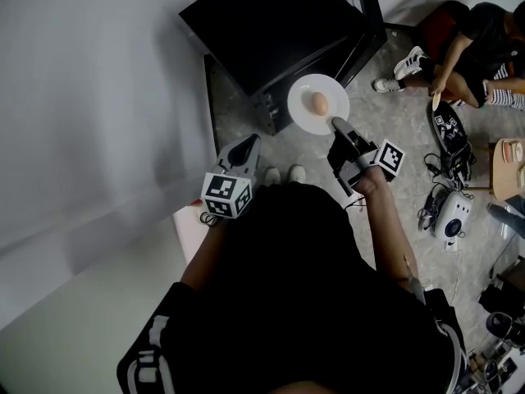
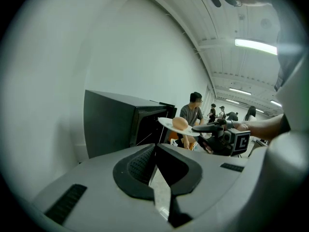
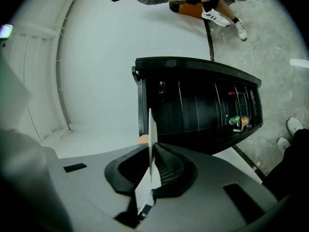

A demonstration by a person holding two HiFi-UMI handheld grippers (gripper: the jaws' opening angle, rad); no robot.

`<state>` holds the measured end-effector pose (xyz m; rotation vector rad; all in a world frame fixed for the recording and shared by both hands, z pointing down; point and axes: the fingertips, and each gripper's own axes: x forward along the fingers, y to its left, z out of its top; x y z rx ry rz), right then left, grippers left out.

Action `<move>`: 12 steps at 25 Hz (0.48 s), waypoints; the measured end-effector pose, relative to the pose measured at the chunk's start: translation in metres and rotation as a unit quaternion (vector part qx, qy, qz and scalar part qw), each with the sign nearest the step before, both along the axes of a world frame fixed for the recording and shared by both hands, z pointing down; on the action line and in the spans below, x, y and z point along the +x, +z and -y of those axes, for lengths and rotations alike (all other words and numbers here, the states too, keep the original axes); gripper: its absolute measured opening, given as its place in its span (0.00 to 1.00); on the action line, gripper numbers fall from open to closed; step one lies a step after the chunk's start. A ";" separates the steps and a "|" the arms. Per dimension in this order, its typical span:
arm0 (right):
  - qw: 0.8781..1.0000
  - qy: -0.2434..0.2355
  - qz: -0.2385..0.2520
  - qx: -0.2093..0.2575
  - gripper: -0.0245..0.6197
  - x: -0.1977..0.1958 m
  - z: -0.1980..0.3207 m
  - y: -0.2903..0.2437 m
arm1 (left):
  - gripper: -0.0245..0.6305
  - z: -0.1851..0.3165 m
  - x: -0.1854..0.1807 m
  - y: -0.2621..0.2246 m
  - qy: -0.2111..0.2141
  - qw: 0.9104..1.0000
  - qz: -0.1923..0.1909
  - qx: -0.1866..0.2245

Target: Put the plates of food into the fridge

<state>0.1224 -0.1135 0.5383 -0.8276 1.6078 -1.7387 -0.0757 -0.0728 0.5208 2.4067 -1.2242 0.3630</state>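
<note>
Grey speckled floor [image 1: 394, 80], white wall [image 1: 98, 97] on the left, black mini fridge [image 1: 271, 31] standing against it with the door open. Right gripper [image 1: 338, 125] is pinched tight on the near rim of the white plate [image 1: 302, 115], so the plate hangs out cantilevered just in front of the fridge opening, with one round bun-like piece of food [image 1: 318, 103] loose at its centre. Left gripper [image 1: 246, 148] hangs back beside it, jaws together, nothing in them. Risks as I see them: a single-edge grip means any wrist roll tips the plate and the food rolls off. The far rim could clip the fridge frame or a shelf on the way in, and that would lever the plate out of the pads. Level, slow entry needed.
</note>
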 end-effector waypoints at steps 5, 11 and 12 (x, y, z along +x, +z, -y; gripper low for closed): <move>1.000 -0.007 -0.009 -0.005 0.11 -0.003 0.002 0.022 | 0.07 -0.002 -0.001 0.001 0.001 1.000 0.006 0.003; 1.000 -0.005 -0.004 -0.004 0.11 -0.001 0.010 0.043 | 0.07 -0.005 0.002 0.000 0.003 1.000 0.005 0.002; 1.000 -0.004 -0.005 -0.005 0.11 0.000 0.013 0.047 | 0.07 -0.005 0.003 0.000 0.004 1.000 0.006 0.002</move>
